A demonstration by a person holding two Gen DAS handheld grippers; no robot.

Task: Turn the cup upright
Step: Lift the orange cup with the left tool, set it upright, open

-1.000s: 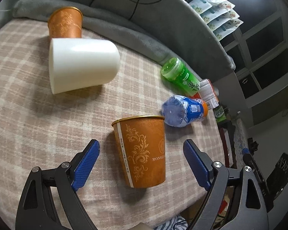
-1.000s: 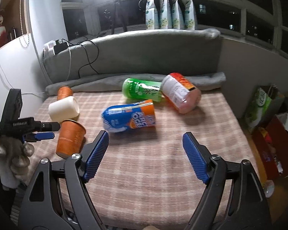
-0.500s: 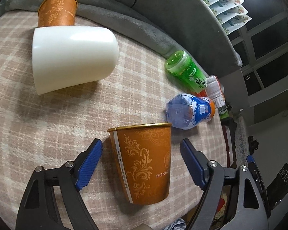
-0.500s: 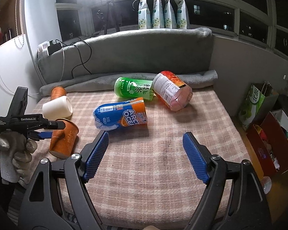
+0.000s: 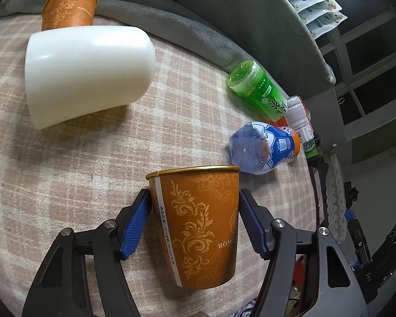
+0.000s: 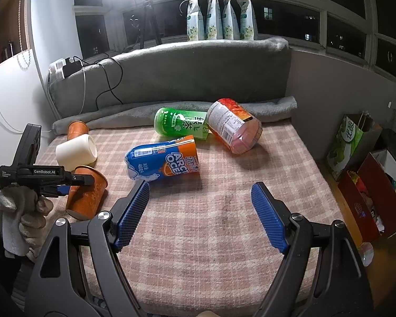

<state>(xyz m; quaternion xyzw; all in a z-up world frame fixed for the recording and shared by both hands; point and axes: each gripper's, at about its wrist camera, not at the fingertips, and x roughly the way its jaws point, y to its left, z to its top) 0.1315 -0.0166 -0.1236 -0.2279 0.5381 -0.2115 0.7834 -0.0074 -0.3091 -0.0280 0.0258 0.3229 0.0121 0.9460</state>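
Between the left gripper [image 5: 194, 220] fingers [image 5: 136, 223], now closing from wide apart onto the sides of the orange cup [image 5: 198, 227], pads touching or nearly so; grasp forming, flip pending. Right gripper [image 6: 200, 215] hanging spread wide, holding nothing.

The orange cup [image 5: 200, 227] looks like matt printed paper with a shiny gold rim, while the white cup [image 5: 87, 71] is smooth, glossy plastic. The checked cloth [image 5: 66, 174] is woven and slightly fuzzy, and the gripper's 2 blue pads [image 5: 136, 224] are ribbed.
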